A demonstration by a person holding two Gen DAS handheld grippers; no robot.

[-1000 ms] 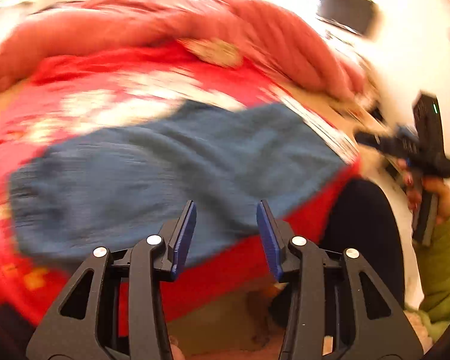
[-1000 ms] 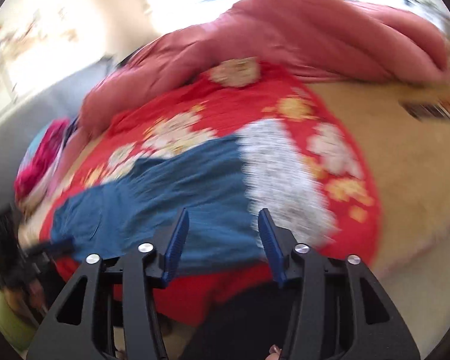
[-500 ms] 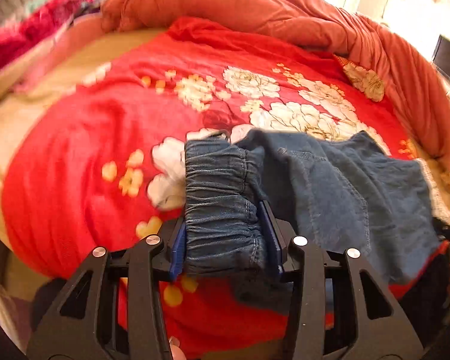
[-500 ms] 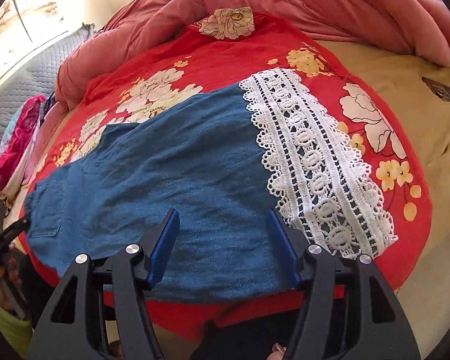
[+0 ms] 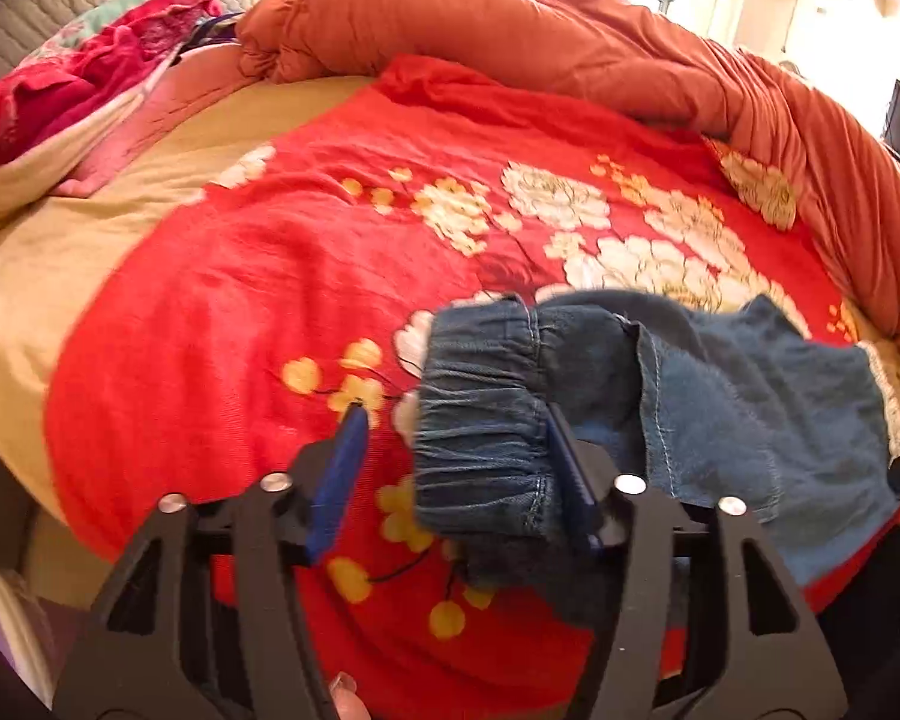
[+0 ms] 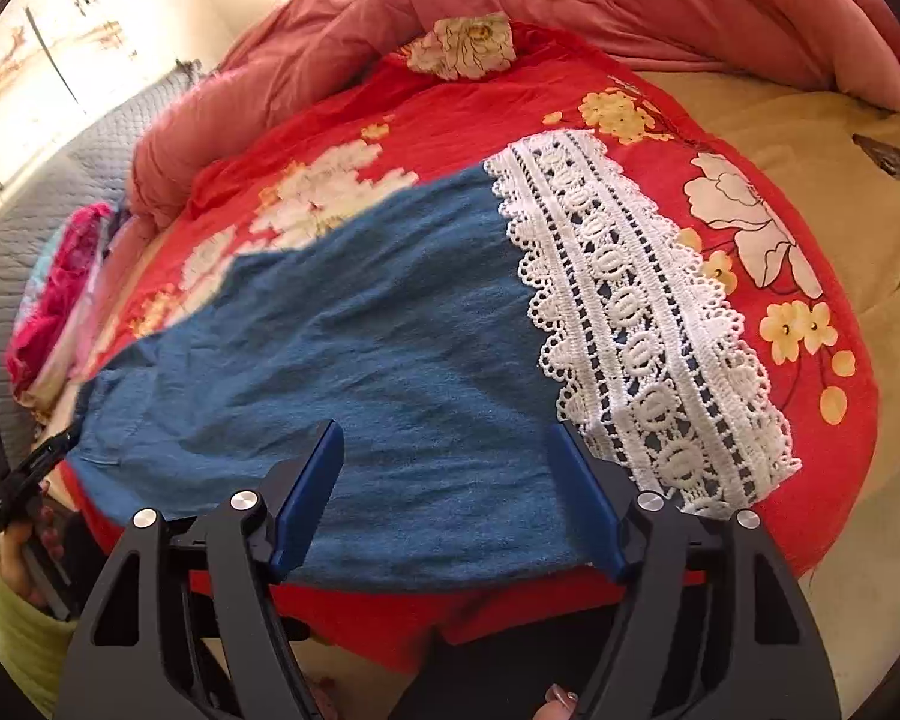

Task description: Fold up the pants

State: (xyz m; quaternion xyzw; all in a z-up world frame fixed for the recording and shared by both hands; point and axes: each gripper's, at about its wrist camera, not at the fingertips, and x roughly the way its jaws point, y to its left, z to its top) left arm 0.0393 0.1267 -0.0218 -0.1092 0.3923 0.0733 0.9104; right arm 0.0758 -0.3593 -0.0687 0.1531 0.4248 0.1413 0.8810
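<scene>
The blue pants (image 6: 390, 360) lie spread on the red floral blanket (image 5: 240, 300) over the bed, just ahead of both tools. The left tool (image 5: 456, 468) has just been opening; the gathered waistband (image 5: 480, 420) sits between its blue pads, touching the right pad, clear of the left. The right tool (image 6: 447, 492), also just opening, hovers apart over the leg, beside the white lace hem (image 6: 630, 324).

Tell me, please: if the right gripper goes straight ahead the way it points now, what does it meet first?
Probably the blue pants: the open right gripper points down at them, left of their white lace hem.
</scene>
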